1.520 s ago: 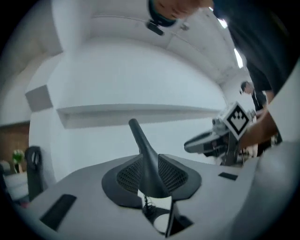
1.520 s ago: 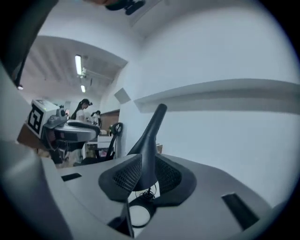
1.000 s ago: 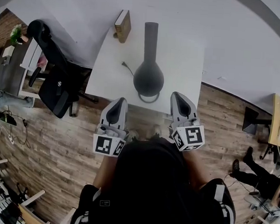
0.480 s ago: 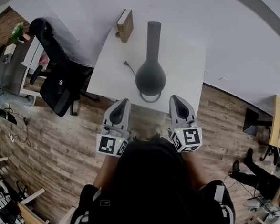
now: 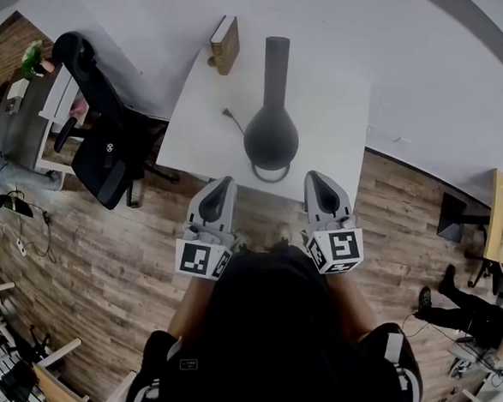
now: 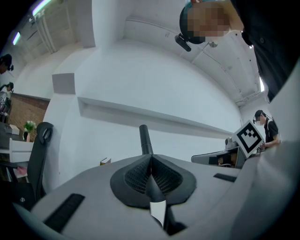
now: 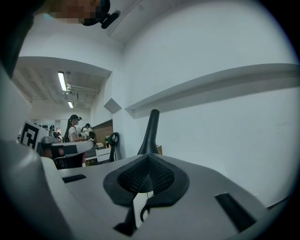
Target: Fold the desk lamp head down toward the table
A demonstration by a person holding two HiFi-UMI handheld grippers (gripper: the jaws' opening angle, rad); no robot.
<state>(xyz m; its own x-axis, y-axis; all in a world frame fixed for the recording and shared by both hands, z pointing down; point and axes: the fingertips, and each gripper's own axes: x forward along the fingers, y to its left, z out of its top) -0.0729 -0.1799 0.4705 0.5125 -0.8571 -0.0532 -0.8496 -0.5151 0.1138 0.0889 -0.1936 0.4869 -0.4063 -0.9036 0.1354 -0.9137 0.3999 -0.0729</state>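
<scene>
A dark grey desk lamp [image 5: 270, 137] stands on the white table [image 5: 335, 116], its bulbous body near the front edge and its slim head pointing straight up. My left gripper [image 5: 224, 185] and right gripper [image 5: 316, 178] hover just short of the table's near edge, on either side of the lamp and apart from it. Both are shut with nothing between the jaws. In the left gripper view the lamp's upright head [image 6: 145, 139] rises behind the closed left gripper [image 6: 151, 158]. The right gripper view shows the lamp [image 7: 151, 131] the same way above the closed right gripper [image 7: 147, 160].
A small book [image 5: 223, 44] stands at the table's back left, and the lamp's cord [image 5: 231, 120] trails left of its body. A black office chair [image 5: 101, 147] stands left of the table. White wall and a shelf lie behind. People stand farther off in the room.
</scene>
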